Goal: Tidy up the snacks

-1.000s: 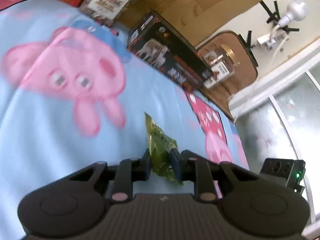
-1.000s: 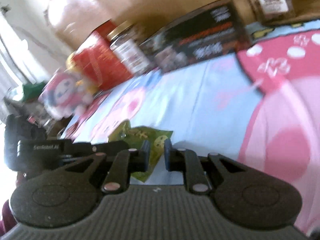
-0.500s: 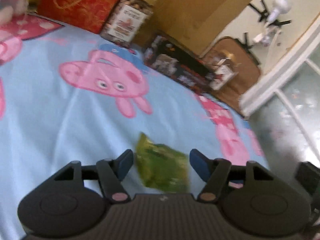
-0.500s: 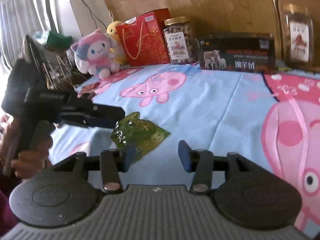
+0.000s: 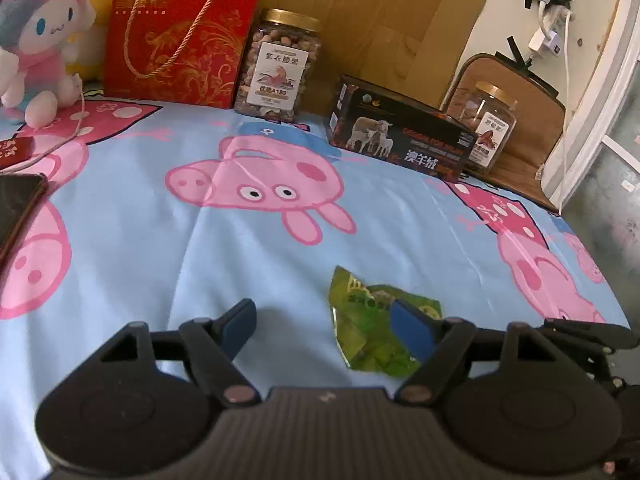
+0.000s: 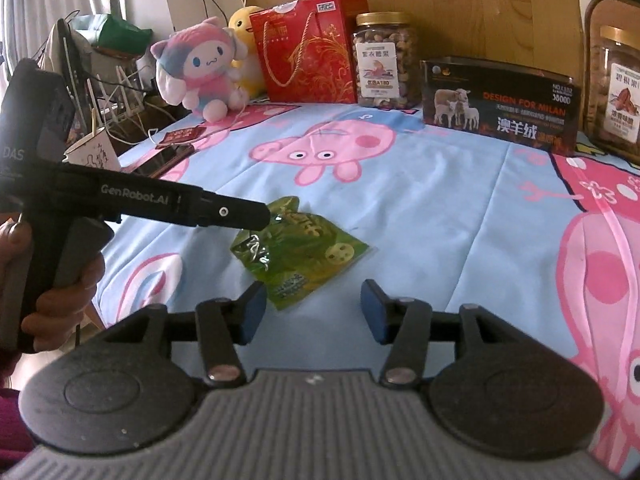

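Your green snack packet lies flat on the cartoon-print bed sheet, free of both tools. Your left tool is opening wide with nothing held; the packet sits off-centre, under its right-hand finger rather than in the gap. Your right tool is also opening and empty; the packet lies just ahead and slightly left of its gap, long axis slanting away to the left. Neither tool is clearly nearer.
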Available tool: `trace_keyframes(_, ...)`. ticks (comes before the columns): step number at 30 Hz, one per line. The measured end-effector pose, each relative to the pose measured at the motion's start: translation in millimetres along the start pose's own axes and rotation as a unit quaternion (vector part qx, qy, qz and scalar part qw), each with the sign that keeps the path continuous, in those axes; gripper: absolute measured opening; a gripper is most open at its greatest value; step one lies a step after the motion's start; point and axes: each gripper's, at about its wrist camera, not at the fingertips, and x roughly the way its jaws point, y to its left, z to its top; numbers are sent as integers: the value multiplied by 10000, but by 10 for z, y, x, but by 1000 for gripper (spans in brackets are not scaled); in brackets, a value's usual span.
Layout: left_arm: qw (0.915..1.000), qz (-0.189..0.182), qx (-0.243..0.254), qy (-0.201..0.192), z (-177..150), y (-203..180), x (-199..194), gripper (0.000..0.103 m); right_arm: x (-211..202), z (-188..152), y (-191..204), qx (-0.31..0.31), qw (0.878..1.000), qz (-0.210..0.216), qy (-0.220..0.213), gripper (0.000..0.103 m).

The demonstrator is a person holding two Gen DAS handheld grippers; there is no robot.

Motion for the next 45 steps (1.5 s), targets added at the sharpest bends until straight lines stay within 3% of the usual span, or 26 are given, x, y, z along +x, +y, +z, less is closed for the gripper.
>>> trace_keyframes(45,9986,512,129,-52,-92,-50,-63,77,38,3,72,-120,9998,98,-111,65)
